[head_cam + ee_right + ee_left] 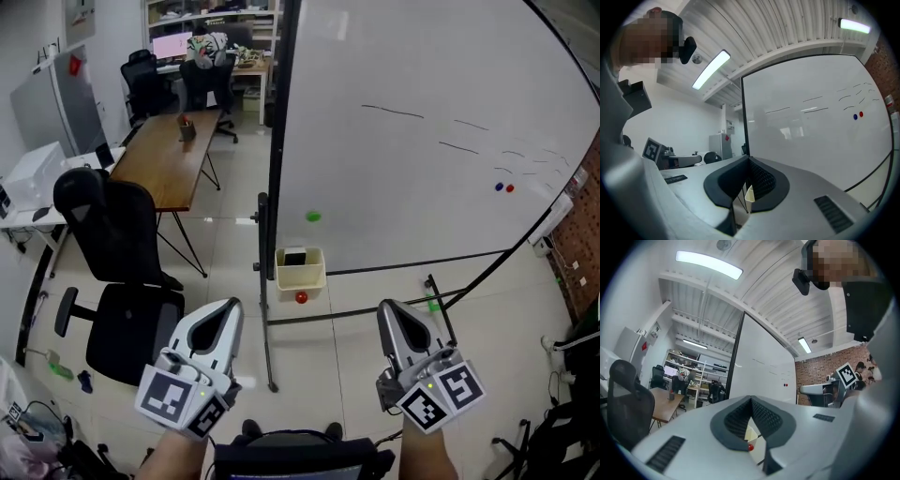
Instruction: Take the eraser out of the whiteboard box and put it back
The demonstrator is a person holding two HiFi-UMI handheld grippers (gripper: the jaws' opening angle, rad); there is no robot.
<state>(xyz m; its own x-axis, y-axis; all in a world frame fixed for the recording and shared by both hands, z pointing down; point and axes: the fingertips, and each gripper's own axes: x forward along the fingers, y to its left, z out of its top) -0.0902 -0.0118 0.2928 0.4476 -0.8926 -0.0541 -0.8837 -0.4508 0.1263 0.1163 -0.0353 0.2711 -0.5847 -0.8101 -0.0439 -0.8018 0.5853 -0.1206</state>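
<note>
The cream whiteboard box (300, 272) hangs at the lower left corner of the whiteboard (422, 159). A dark eraser (295, 258) sits inside it. Both grippers are held level, well short of the box. My left gripper (228, 309) is below and left of it, my right gripper (389, 309) below and right. Both have their jaws together with nothing between them. In the left gripper view, the left gripper (751, 400) frames the box (751, 433) and a red magnet (750, 446) through the gap under its tips. The right gripper (749, 159) shows a sliver of the box (749, 194).
A red magnet (301, 297) sits just under the box and a green one (313, 217) above it. The whiteboard's black stand (269, 309) runs down between the grippers. Black office chairs (117, 244) and a wooden table (173, 155) stand to the left.
</note>
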